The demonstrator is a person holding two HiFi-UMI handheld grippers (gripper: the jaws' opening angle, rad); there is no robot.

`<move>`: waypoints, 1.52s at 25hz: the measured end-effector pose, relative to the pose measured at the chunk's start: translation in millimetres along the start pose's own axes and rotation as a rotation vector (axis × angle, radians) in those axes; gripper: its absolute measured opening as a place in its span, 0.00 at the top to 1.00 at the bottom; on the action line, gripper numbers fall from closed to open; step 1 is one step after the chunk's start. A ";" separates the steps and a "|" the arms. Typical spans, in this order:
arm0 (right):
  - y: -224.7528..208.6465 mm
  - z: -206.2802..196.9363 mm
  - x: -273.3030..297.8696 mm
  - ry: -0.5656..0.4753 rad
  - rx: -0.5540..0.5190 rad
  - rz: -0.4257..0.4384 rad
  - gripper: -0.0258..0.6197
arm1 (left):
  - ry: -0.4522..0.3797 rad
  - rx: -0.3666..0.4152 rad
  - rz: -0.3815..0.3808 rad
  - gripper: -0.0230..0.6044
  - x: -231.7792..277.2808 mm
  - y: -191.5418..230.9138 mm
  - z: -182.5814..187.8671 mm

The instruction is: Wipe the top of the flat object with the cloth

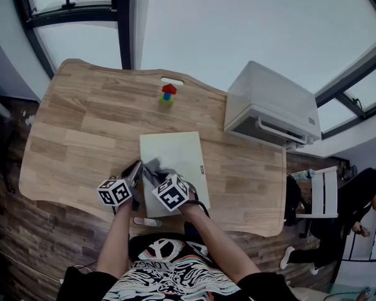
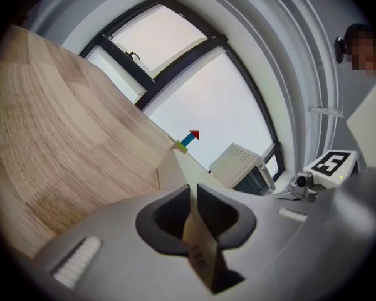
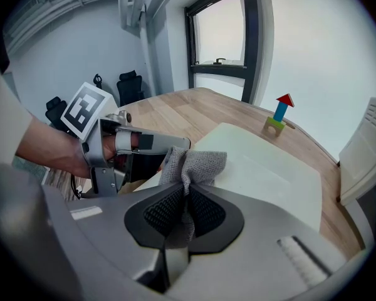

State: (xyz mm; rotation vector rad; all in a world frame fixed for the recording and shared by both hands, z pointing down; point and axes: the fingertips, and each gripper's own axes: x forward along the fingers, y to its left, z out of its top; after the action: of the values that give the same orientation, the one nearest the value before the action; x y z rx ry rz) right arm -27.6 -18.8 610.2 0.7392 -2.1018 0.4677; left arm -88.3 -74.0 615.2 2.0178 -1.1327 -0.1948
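Counting heads: two grippers, one cloth, one flat board, one block stack, one white box. The left gripper [image 2: 193, 196] is pinched tight on the flat board's thin near edge, at its lower left corner in the head view. The right gripper [image 3: 185, 209] is clamped on the cloth [image 3: 194, 165], a grey knit rag bunched up just beside the left jaws over that same corner. The flat board [image 1: 175, 158] is plain, pale off-white and rectangular, lower middle of the head view. It lies on a light wood-grain table [image 1: 81, 137], with the red, blue and green block stack [image 1: 168, 94] upper middle and the white box [image 1: 272, 105] at right. Big windows [image 1: 75, 17] up top, dark plank floor [image 1: 12, 243], and a white chair [image 1: 326, 193] and a person [image 1: 363, 218] far right.
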 end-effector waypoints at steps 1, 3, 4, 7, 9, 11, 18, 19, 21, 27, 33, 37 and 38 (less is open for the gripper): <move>0.6 -0.6 -0.7 0.002 -0.002 0.000 0.93 | -0.001 0.000 -0.001 0.81 0.2 -0.3 0.3; 2.4 -2.4 -2.2 0.005 -0.006 0.001 0.93 | -0.003 0.001 -0.003 0.82 0.3 -1.0 0.8; 3.6 -3.4 -2.9 0.007 -0.008 0.000 0.93 | -0.004 0.002 -0.003 0.82 0.0 -1.1 0.9; 6.8 -6.0 -4.3 0.009 -0.016 0.001 0.93 | -0.008 0.006 -0.002 0.83 -0.8 -1.0 1.2; 7.7 -7.8 -5.3 0.009 -0.013 -0.001 0.93 | -0.008 0.008 -0.003 0.83 -0.3 -1.0 1.0; 8.9 -9.0 -6.2 0.010 -0.012 -0.003 0.93 | -0.009 0.008 -0.003 0.83 -0.2 -0.9 1.1; 15.3 -13.0 -8.8 0.013 -0.011 -0.004 0.93 | -0.026 -0.002 0.008 0.87 -2.6 2.1 3.6; 15.5 -13.5 -8.8 0.013 -0.012 -0.005 0.93 | -0.031 -0.005 0.007 0.87 -2.9 2.2 3.8; 17.0 -14.6 -9.1 0.015 -0.013 -0.003 0.93 | -0.040 -0.021 0.009 0.87 -3.7 3.9 4.8; 24.1 -21.3 -13.2 0.015 -0.006 0.001 0.93 | -0.032 -0.022 -0.030 0.87 -0.9 -3.5 5.5; 29.3 -26.4 -16.4 0.014 -0.010 0.010 0.93 | -0.010 0.036 -0.036 0.83 1.9 -10.7 0.7; 33.6 -30.9 -18.7 0.012 -0.010 0.019 0.93 | -0.009 0.062 -0.019 0.82 2.6 -11.7 -1.0; 34.6 -32.0 -19.3 0.012 -0.009 0.023 0.93 | -0.009 0.070 -0.014 0.81 2.5 -12.2 -1.7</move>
State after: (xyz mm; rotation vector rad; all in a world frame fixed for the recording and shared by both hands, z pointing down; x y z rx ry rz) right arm -22.0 31.9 610.8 0.7060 -2.1015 0.4738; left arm -78.1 -71.5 608.3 2.0885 -1.1458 -0.1736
